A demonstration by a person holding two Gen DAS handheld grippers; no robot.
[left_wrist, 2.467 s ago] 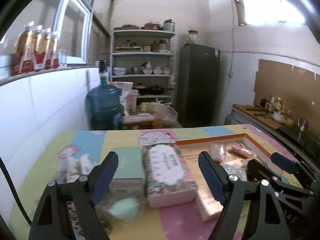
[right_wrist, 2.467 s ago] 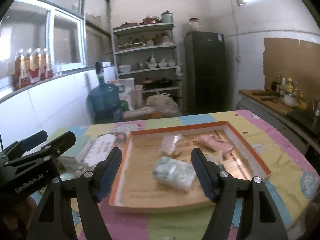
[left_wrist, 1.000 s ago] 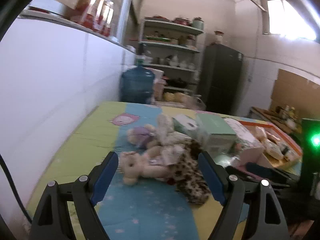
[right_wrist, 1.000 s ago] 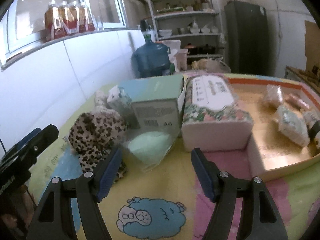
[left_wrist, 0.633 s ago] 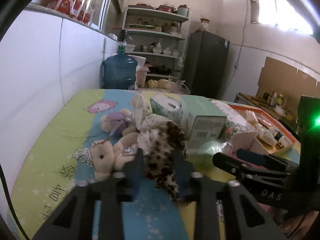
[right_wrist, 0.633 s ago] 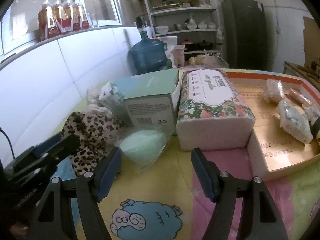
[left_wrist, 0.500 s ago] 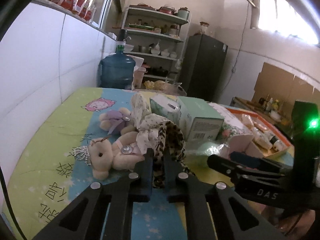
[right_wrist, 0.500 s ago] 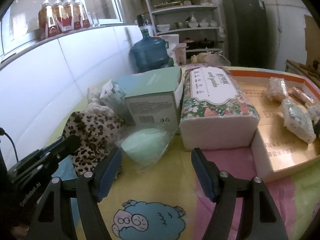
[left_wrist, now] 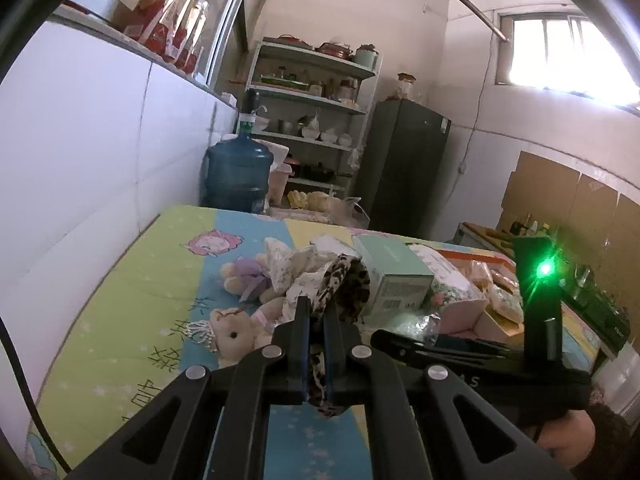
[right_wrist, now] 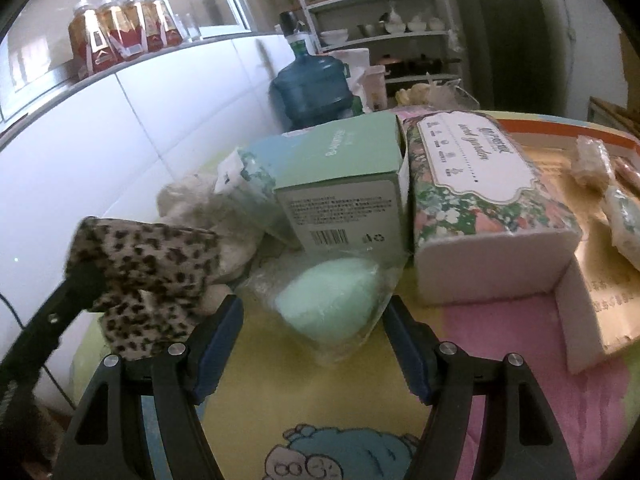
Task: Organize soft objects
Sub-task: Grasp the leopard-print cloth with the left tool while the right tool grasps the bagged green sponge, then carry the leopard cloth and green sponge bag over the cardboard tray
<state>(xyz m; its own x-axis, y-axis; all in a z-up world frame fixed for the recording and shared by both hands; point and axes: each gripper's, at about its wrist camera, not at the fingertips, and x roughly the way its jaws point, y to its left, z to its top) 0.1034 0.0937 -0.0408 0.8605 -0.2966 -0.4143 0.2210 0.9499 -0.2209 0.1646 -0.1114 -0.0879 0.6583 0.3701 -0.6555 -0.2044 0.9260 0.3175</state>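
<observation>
Covering the table (right_wrist: 352,440), a cartoon-print cloth (left_wrist: 132,308).

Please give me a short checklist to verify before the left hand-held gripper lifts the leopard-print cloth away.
1. Left hand-held gripper is shut on the leopard-print cloth: ok.
2. Cloth is free of the cream teddy bear beside it: cannot tell; the cloth drapes close to the pile.
3. Right hand-held gripper is open and holds nothing: ok.
4. Green sponge in its clear bag lies between the right fingers, untouched: ok.
5. Wooden tray has free room: cannot tell; only its corner shows.
6. Mint-green box stands apart from the cloth: ok.
</observation>
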